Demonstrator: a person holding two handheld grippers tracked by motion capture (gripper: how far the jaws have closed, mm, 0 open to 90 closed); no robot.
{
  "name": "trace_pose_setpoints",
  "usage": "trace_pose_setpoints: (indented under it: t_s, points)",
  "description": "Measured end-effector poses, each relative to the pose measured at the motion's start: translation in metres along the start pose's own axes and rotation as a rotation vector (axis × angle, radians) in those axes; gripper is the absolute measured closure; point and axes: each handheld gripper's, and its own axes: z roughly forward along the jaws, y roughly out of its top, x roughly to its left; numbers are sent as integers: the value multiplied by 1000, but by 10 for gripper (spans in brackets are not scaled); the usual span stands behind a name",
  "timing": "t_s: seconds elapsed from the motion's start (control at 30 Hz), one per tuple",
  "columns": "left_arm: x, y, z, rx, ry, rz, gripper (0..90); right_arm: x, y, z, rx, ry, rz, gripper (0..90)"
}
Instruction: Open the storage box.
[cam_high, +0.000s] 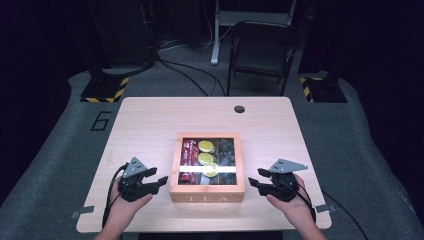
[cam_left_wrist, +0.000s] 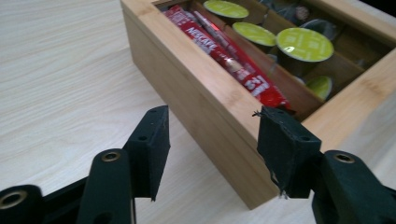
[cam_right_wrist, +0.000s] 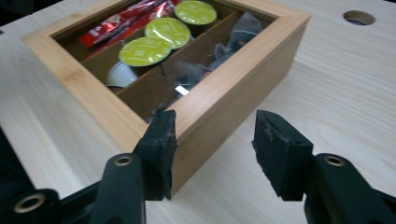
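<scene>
- While a person's hands steady them at the near edge of the surface (cam_high: 150, 115), the left gripper (cam_high: 161, 181) and the right gripper (cam_high: 255, 178) flank a wooden tea box (cam_high: 207, 192), both released and grasping nothing.
- Each gripper points inward at a front corner of the box, apparently placed to take it from both sides at once.
- Seen along the left gripper (cam_left_wrist: 212, 135), one jaw stands off the box's side wall and the other over its front rim, neither pressing.
- Inside, under what looks like a clear lid, red sachets (cam_left_wrist: 224, 51) lie in one lane, green-topped pods (cam_right_wrist: 145, 50) in the middle, dark packets (cam_right_wrist: 233, 32) in the third.
- Farther off, a folding chair (cam_high: 262, 47) stands beyond the surface.
</scene>
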Motion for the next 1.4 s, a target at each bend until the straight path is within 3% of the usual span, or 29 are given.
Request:
trace_pose_setpoints:
  t_s: [0.1,0.27,0.67,0.83,1.03,1.4]
  points:
    - [-7,-3,-2,0,-11,17,403,8,-1,1,11,9,-17,452]
    - [-16,-10,0,-2,-36,8,386,16,-5,8,26,25,-34,435]
    - [-23,-29,9,13,-62,21,388,26,-22,24,41,36,-49,389]
    - [-27,-32,15,24,-91,44,423,31,-27,28,56,16,-89,413]
    - [-32,-33,21,45,-77,91,476,34,-30,29,68,23,-99,483]
    - [-33,-33,21,47,-63,96,490,33,-33,31,59,37,-105,548]
